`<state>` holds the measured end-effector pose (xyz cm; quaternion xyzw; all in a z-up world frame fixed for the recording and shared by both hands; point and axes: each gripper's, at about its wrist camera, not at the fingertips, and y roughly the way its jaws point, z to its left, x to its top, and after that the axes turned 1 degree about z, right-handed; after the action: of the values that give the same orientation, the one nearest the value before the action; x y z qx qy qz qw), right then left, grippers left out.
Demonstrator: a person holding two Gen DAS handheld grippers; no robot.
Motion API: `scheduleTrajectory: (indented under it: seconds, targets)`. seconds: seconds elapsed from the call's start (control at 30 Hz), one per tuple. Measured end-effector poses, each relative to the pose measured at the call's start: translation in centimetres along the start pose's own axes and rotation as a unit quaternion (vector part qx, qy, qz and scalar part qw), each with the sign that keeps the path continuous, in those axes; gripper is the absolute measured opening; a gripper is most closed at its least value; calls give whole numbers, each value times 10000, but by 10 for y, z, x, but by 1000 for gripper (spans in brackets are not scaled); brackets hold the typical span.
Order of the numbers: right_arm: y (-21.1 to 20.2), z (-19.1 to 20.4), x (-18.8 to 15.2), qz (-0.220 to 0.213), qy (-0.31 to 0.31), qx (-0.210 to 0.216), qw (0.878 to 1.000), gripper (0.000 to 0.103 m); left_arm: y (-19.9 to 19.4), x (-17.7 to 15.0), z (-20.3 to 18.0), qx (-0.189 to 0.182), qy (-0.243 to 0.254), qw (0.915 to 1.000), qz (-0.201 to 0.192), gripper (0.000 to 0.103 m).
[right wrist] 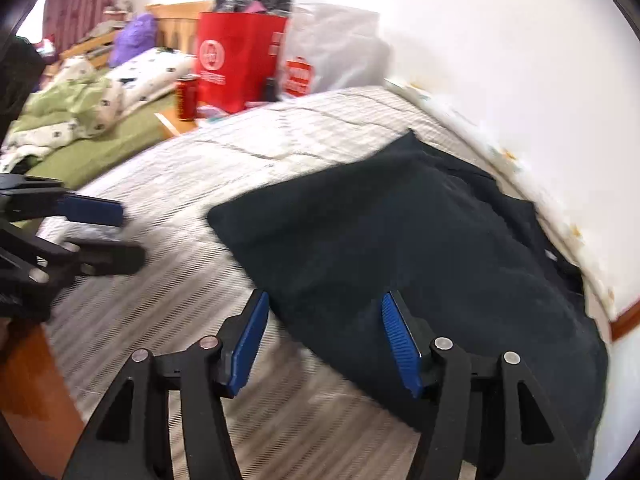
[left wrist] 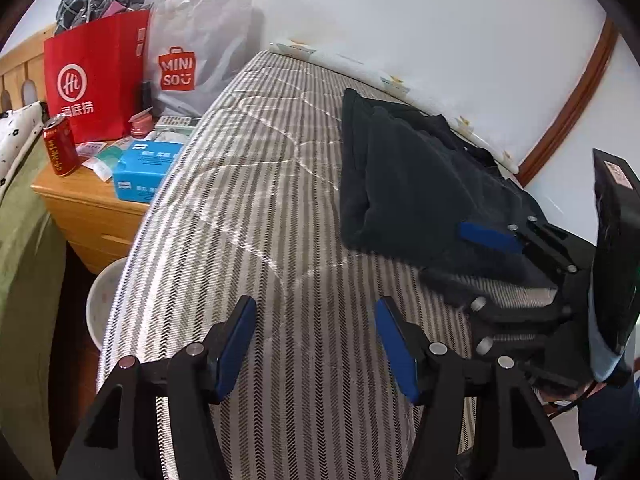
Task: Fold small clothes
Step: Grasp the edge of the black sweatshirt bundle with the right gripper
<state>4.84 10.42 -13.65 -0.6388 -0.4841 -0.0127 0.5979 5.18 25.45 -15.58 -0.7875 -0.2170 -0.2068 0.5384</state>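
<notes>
A dark folded garment [left wrist: 416, 188] lies on the striped mattress [left wrist: 260, 208] near the wall; it also shows in the right wrist view [right wrist: 400, 232]. My left gripper [left wrist: 316, 312] is open and empty over bare mattress, to the left of the garment. My right gripper [right wrist: 324, 308] is open, its fingers just above the garment's near edge, not gripping it. The right gripper also shows in the left wrist view [left wrist: 480, 268] at the garment's right end. The left gripper shows in the right wrist view [right wrist: 112, 232], apart from the cloth.
A wooden nightstand [left wrist: 92, 208] left of the mattress holds a red bag [left wrist: 96, 76], a Miniso bag [left wrist: 200, 48], a red can [left wrist: 60, 148] and a blue box [left wrist: 144, 168]. A white bowl [left wrist: 102, 304] sits below. A green bed [right wrist: 80, 120] lies beyond. The wall [left wrist: 440, 20] borders the far side.
</notes>
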Motion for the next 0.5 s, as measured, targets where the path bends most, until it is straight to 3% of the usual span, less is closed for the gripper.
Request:
scheduleTrajectory:
  seconds: [0.1, 0.3, 0.4, 0.43, 0.5]
  targets:
    - [7, 11, 2, -5, -282, -167, 9995, 59, 1, -1, -2, -35, 60, 10000, -36, 61]
    - [26, 4, 13, -157, -125, -230, 9995, 57, 0, -3, -2, -64, 97, 9999, -72, 63]
    - [32, 2, 18, -257, -76, -400, 9988, 37, 1, -3, -3, -48, 70, 9999, -81, 64]
    - [33, -2, 21, -272, 1, -478, 9985, 21, 1, -2, -4, -25, 66, 9999, -83, 64]
    - [26, -12, 23, -357, 265, -267, 9987, 14, 2, -2, -7, -2, 81, 9999, -69, 64]
